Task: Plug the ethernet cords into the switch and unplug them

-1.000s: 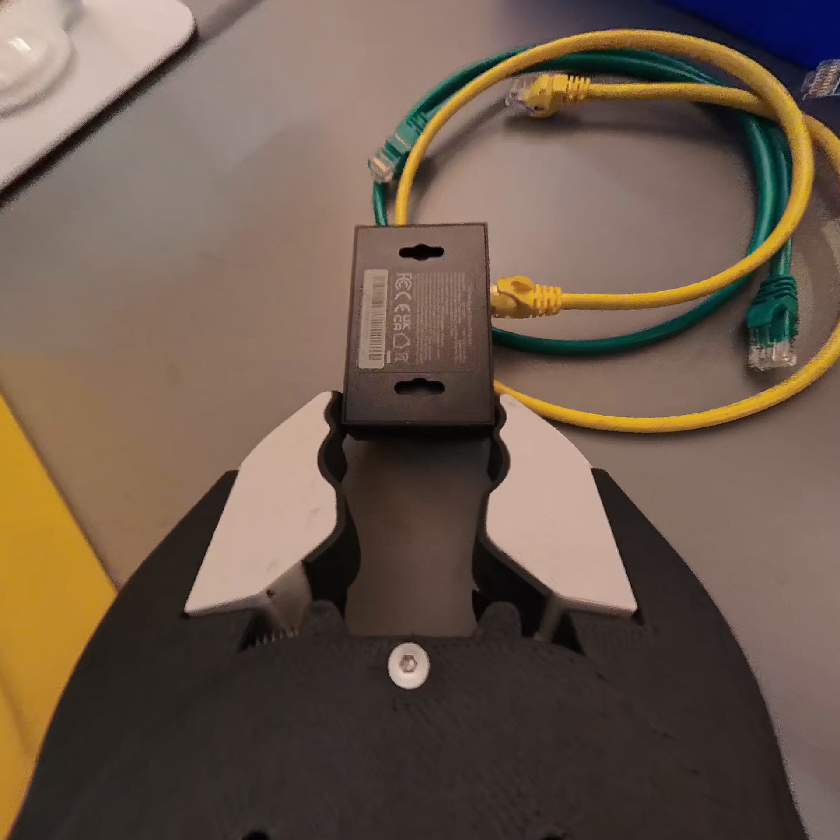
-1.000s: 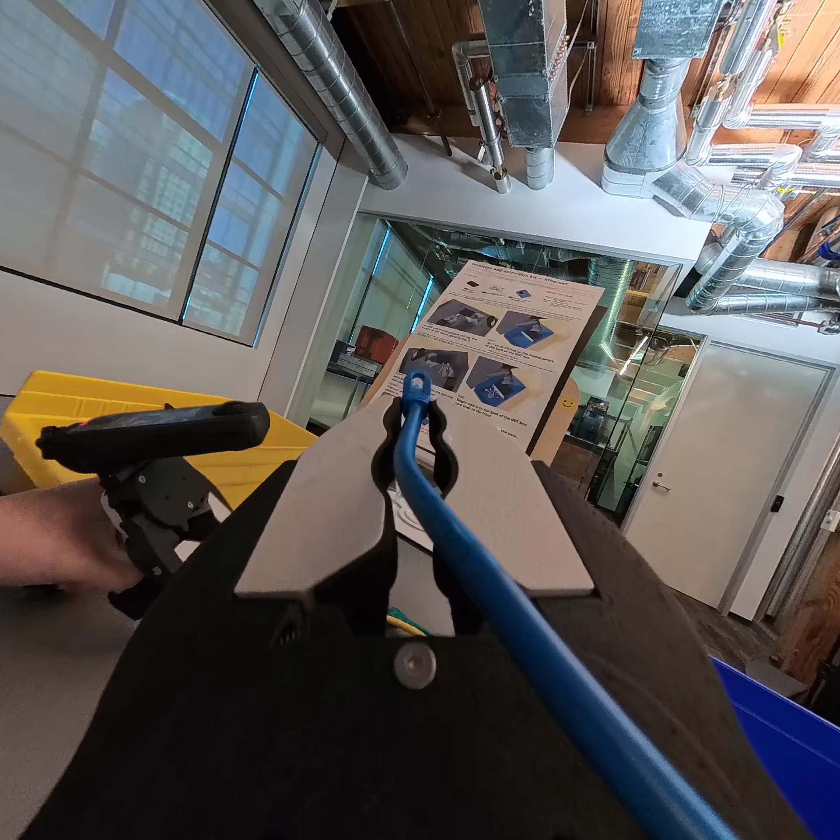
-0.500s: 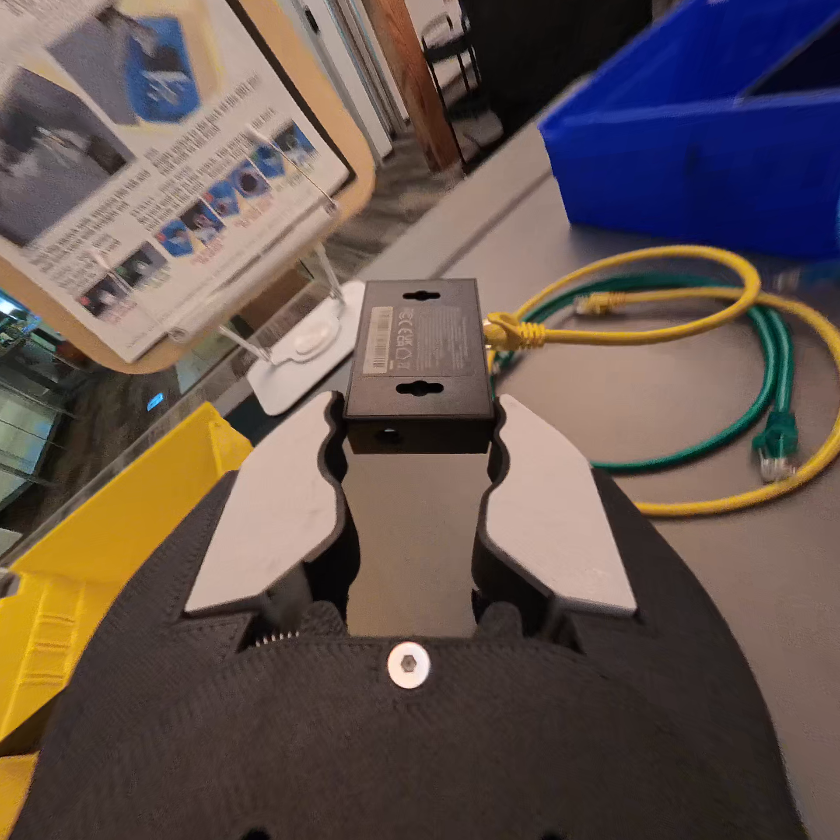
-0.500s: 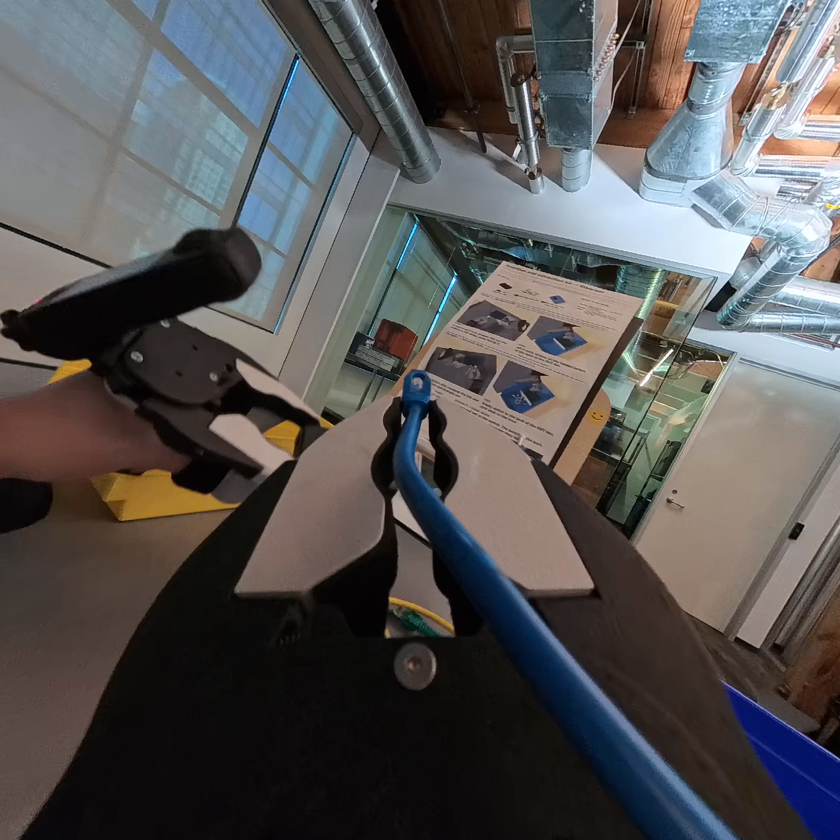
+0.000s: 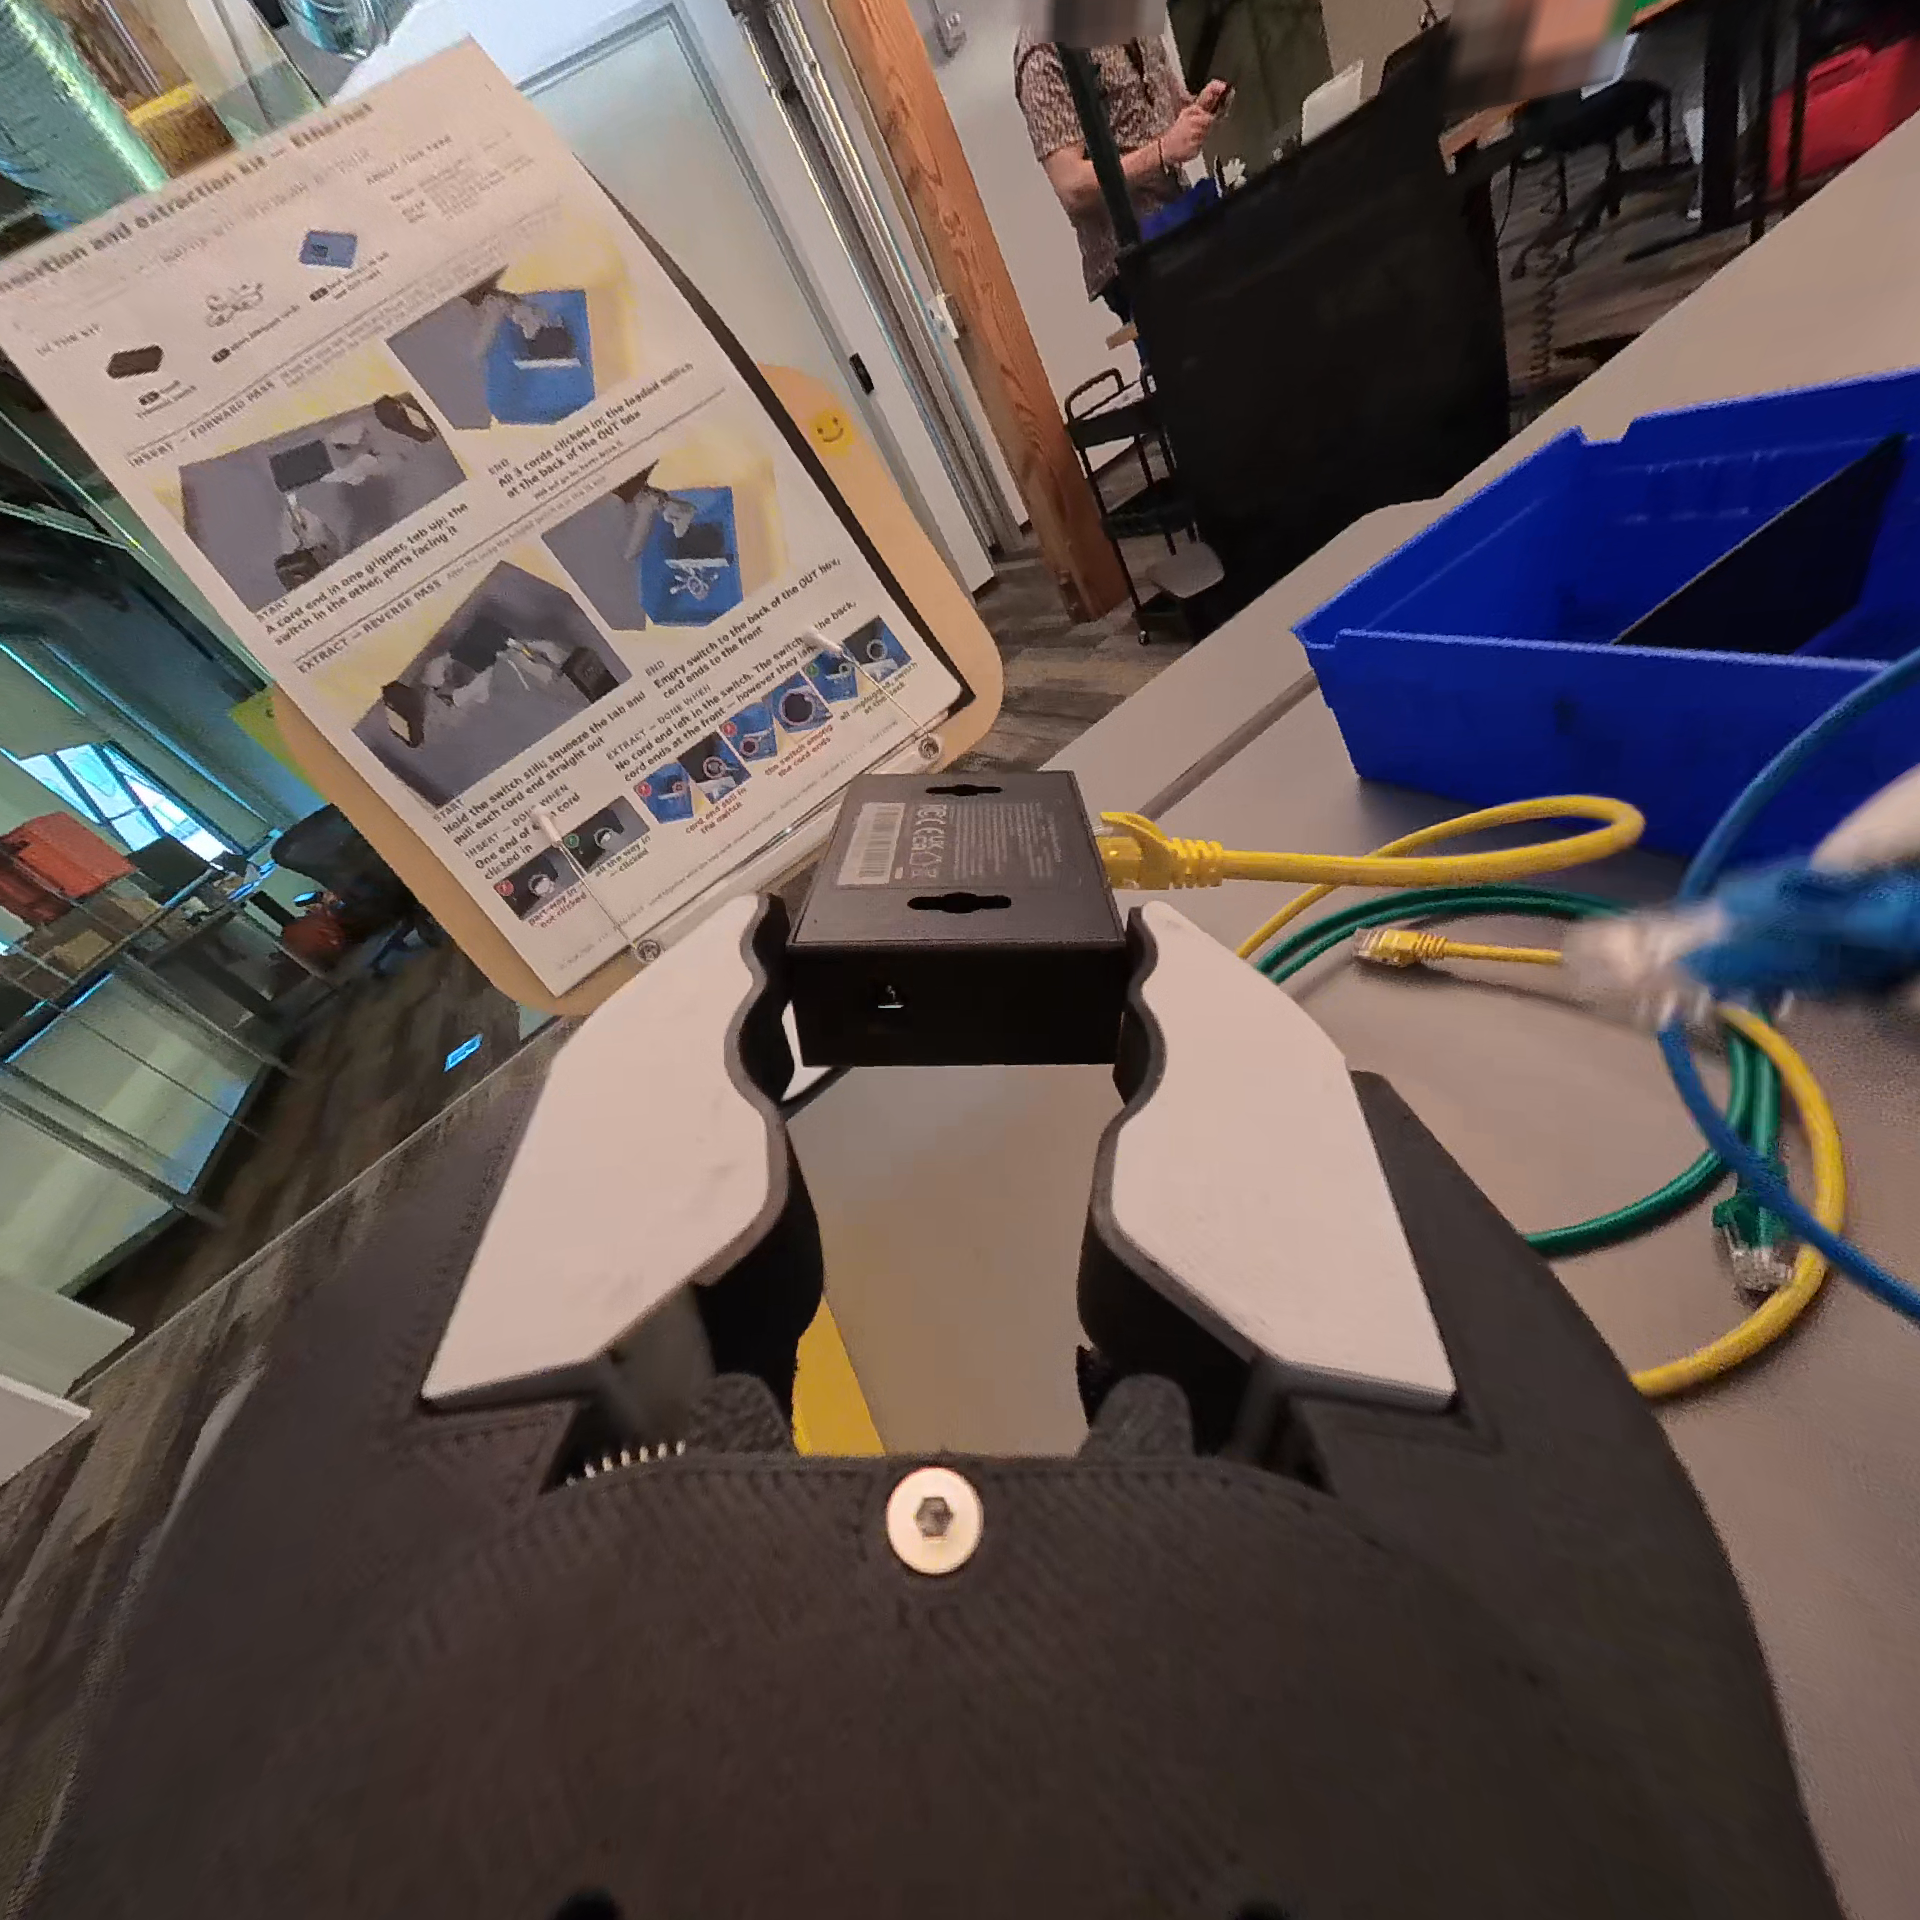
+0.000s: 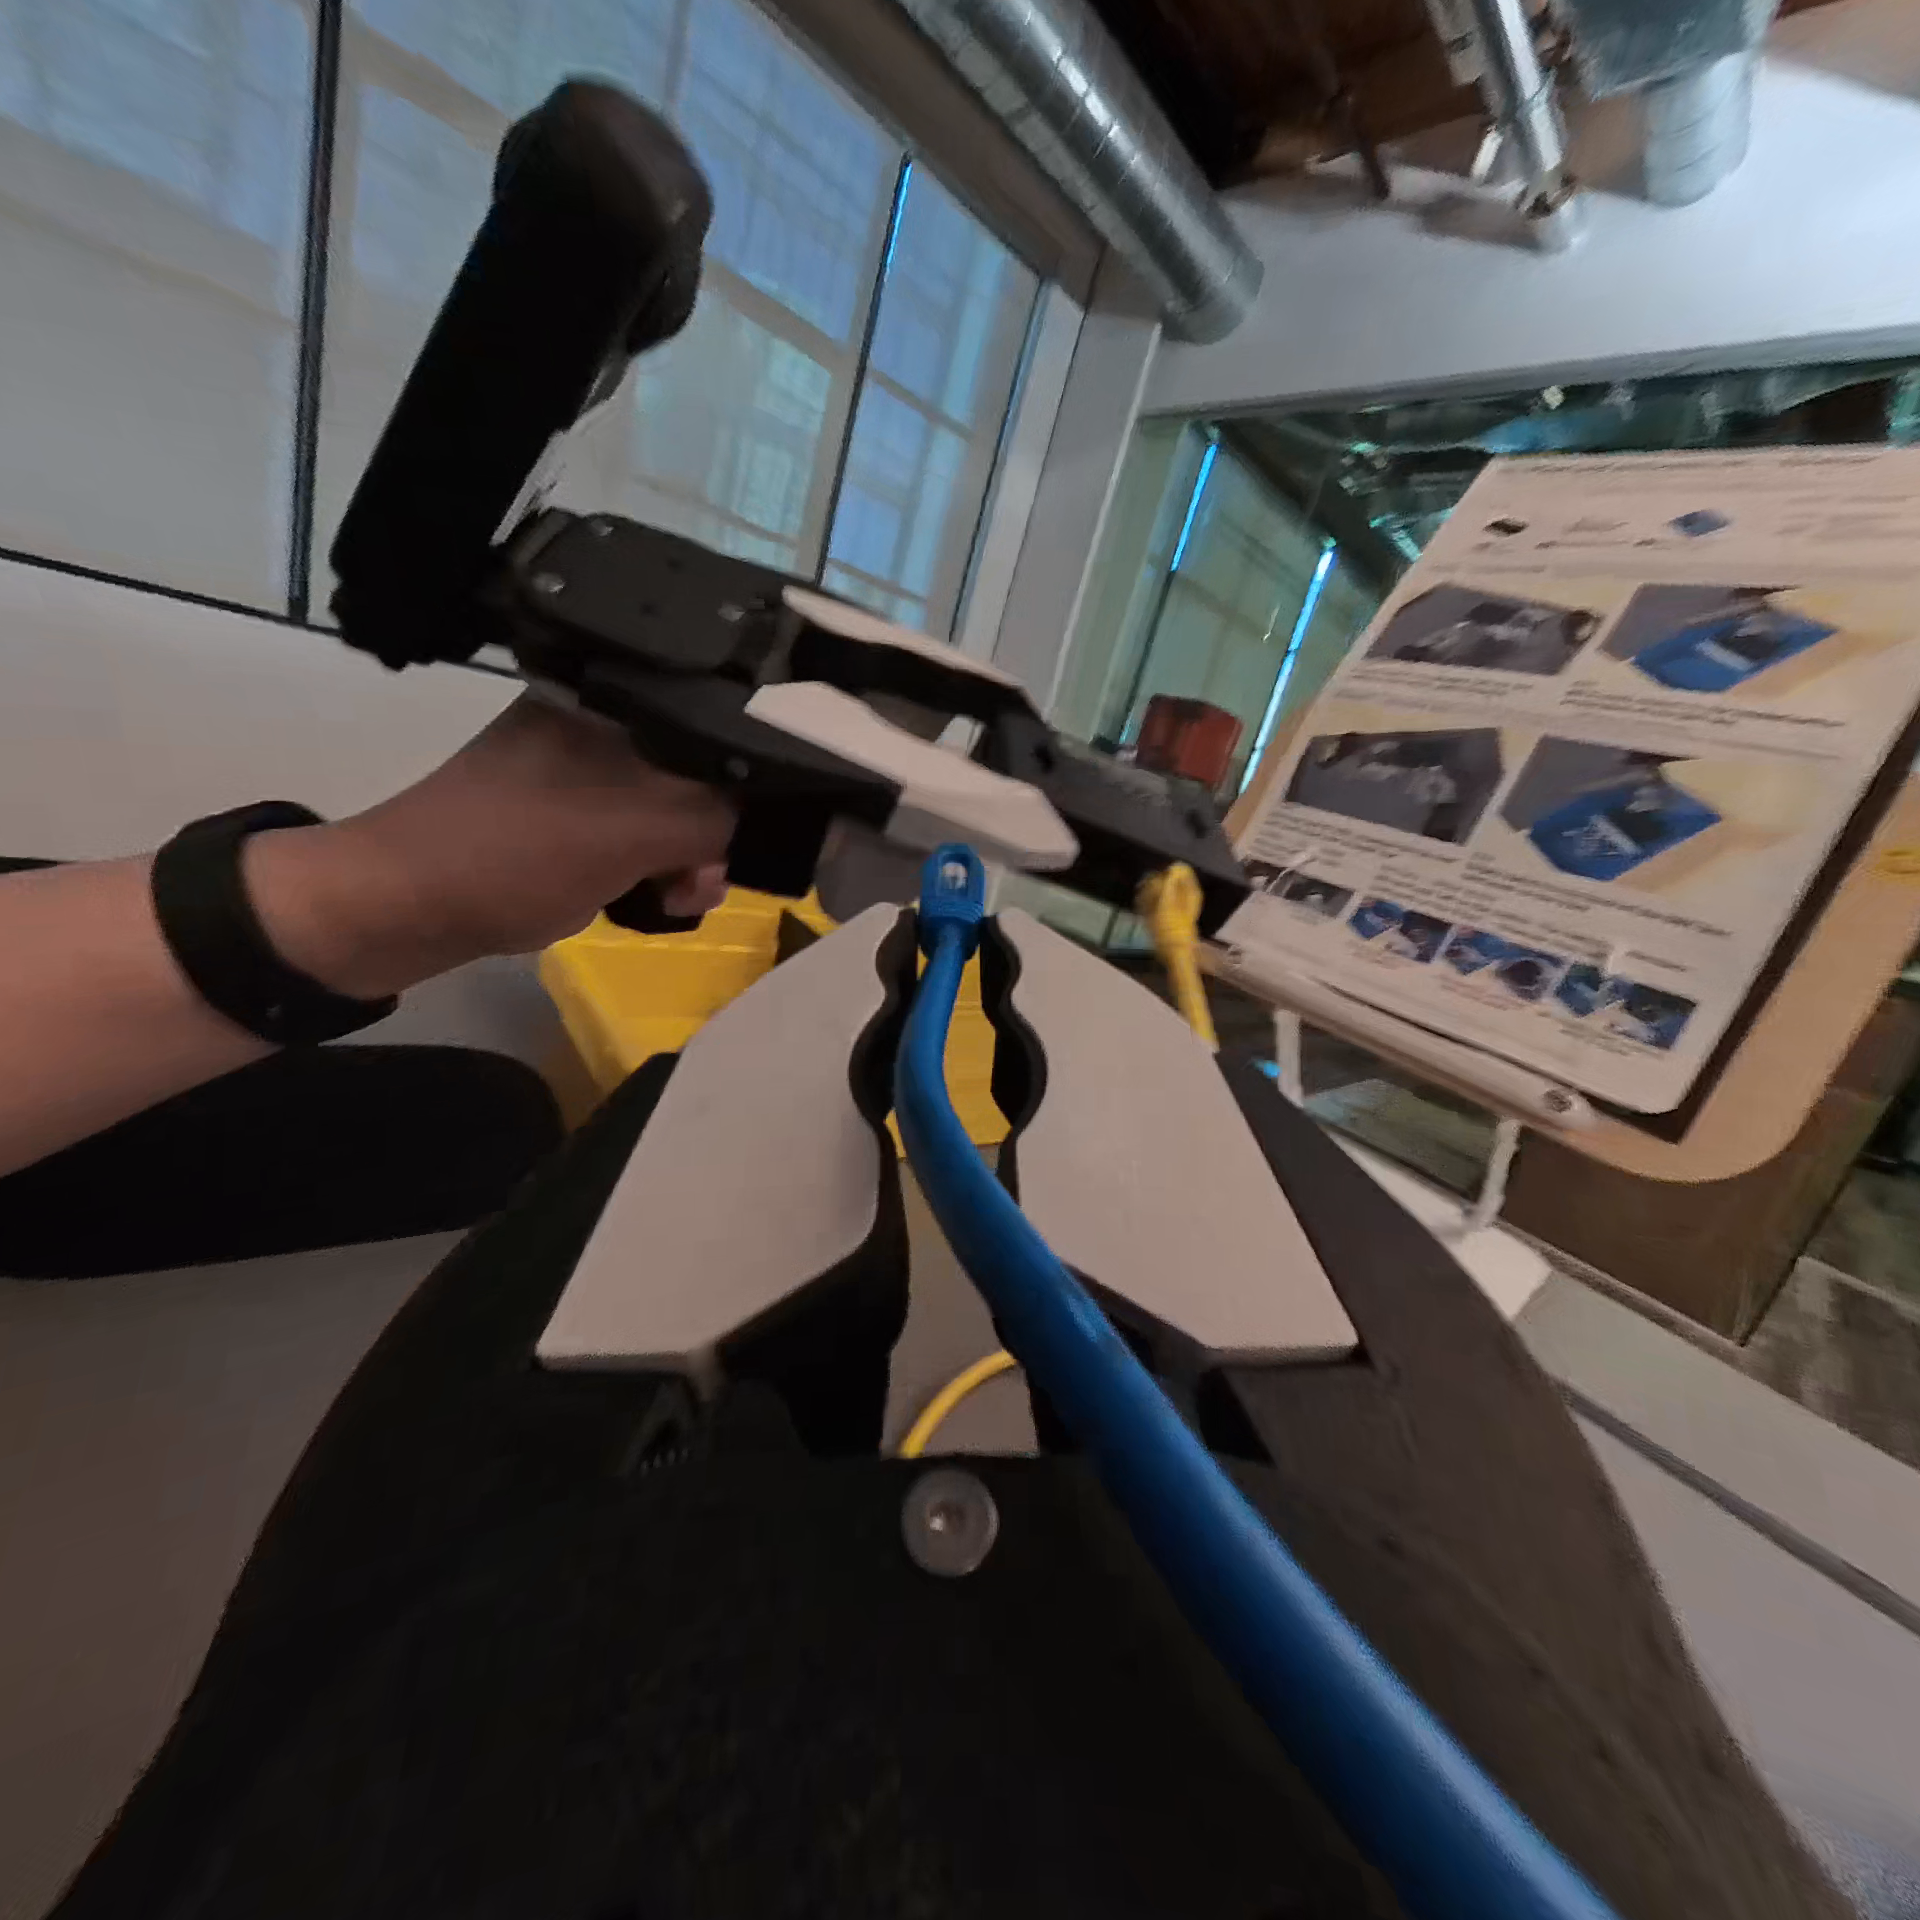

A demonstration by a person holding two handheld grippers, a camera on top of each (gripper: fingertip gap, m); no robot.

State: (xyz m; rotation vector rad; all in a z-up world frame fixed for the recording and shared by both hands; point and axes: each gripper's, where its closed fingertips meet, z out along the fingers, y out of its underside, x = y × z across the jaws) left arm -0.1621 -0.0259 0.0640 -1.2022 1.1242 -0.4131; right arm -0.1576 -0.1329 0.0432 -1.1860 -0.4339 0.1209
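My left gripper (image 5: 956, 971) is shut on the black switch (image 5: 961, 883) and holds it up off the grey table (image 5: 1558, 1091), underside up. A yellow cord's plug (image 5: 1148, 854) sits in the switch's right side. My right gripper (image 6: 948, 940) is shut on a blue ethernet cord (image 6: 945, 997) just behind its plug (image 6: 951, 883). The plug points at the switch (image 6: 1132, 821) held by the left gripper (image 6: 914, 769). In the left wrist view the blue plug (image 5: 1766, 935) shows blurred at the right. A green cord (image 5: 1621, 1195) and more yellow cord (image 5: 1766, 1330) lie coiled on the table.
A blue bin (image 5: 1621, 644) stands at the back right of the table. An instruction board on a stand (image 5: 468, 582) is behind the switch. A yellow bin (image 6: 665, 987) is at the left. A person (image 5: 1122, 135) stands far off.
The left gripper lifted the switch off the table and levelled out, with the yellow cord still plugged in. The right gripper swung down towards it, keeping the blue cord.
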